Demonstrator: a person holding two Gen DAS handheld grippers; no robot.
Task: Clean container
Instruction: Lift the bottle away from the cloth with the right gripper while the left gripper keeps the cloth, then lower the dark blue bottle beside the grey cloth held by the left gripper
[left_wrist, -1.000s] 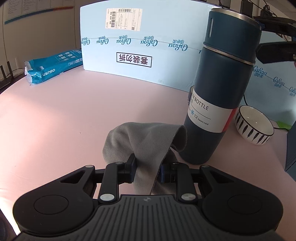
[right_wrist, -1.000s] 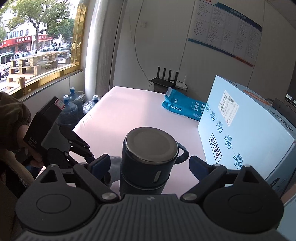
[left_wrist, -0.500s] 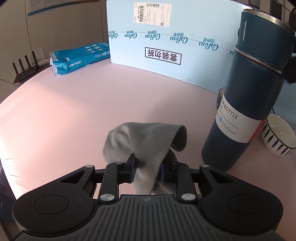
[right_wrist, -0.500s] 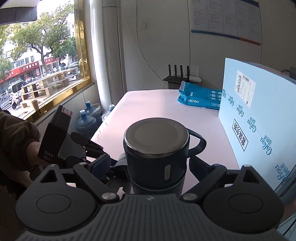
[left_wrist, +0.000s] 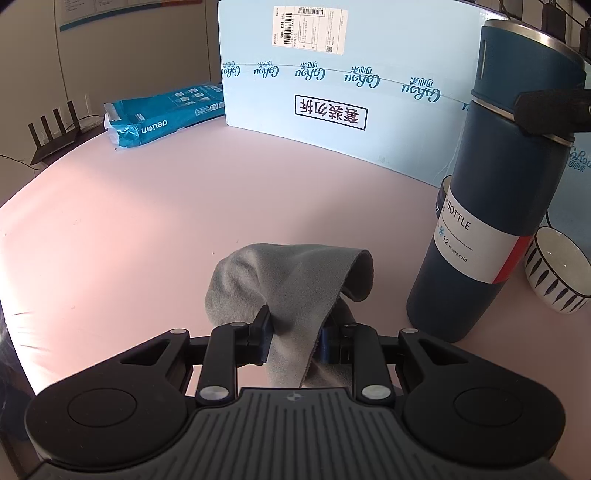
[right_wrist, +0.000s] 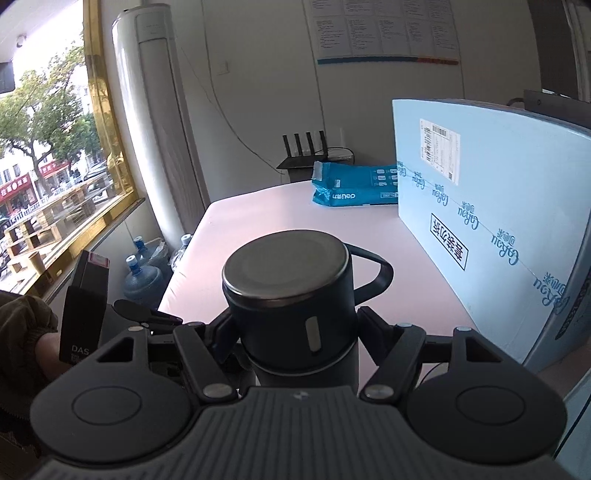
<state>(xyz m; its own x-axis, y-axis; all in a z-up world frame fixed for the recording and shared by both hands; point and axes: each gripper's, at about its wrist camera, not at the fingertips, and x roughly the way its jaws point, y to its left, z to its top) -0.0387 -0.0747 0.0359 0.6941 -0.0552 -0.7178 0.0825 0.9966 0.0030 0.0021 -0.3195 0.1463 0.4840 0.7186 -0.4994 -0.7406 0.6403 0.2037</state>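
Left wrist view: the left gripper (left_wrist: 295, 332) sits at bottom center, fingers pinched narrow on a grey cloth (left_wrist: 291, 280) that bunches up ahead of them over the pink table (left_wrist: 147, 221). The dark blue bottle (left_wrist: 495, 206) stands upright at the right of the frame, with a striped bowl (left_wrist: 557, 269) just beside it at the far right. One black finger of the other gripper touches the bottle's neck at upper right. A big light-blue box (left_wrist: 332, 92) runs across the top.

Right wrist view: the right gripper (right_wrist: 295, 332) has just been closing, and its fingers now sit against both sides of the bottle (right_wrist: 291, 295) under the lid, dead center. A teal paper pack (right_wrist: 354, 184) lies behind it, next to the box (right_wrist: 498, 221).
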